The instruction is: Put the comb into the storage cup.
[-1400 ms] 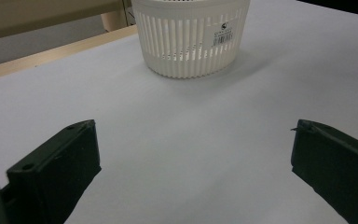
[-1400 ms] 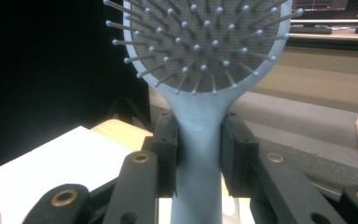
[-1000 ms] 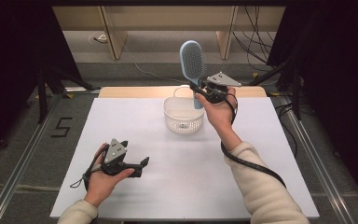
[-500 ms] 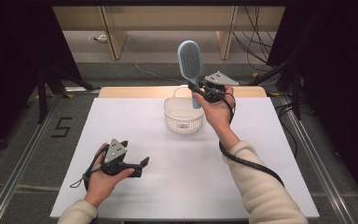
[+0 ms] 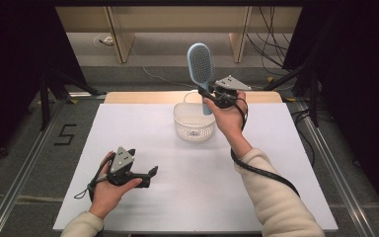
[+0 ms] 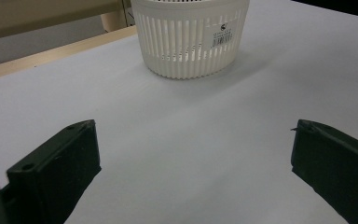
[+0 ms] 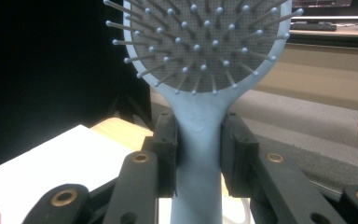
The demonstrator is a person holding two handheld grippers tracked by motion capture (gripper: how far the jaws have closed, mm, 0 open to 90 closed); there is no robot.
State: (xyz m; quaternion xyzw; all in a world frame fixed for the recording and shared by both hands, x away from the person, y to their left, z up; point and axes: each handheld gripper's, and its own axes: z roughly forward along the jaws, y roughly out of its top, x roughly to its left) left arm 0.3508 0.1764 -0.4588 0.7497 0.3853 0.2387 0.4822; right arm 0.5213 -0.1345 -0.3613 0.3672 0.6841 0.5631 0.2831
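The high view looks forward and down over the white bench (image 5: 143, 143) from the person's side. The left gripper view sits low, facing the slatted white basket (image 6: 191, 39) close ahead, which the high view shares. The right gripper view looks up along its jaws, very near the blue hairbrush (image 7: 200, 93).

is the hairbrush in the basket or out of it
Out. The right gripper holds the hairbrush upright by its handle above the white basket, bristle head raised well over the rim.
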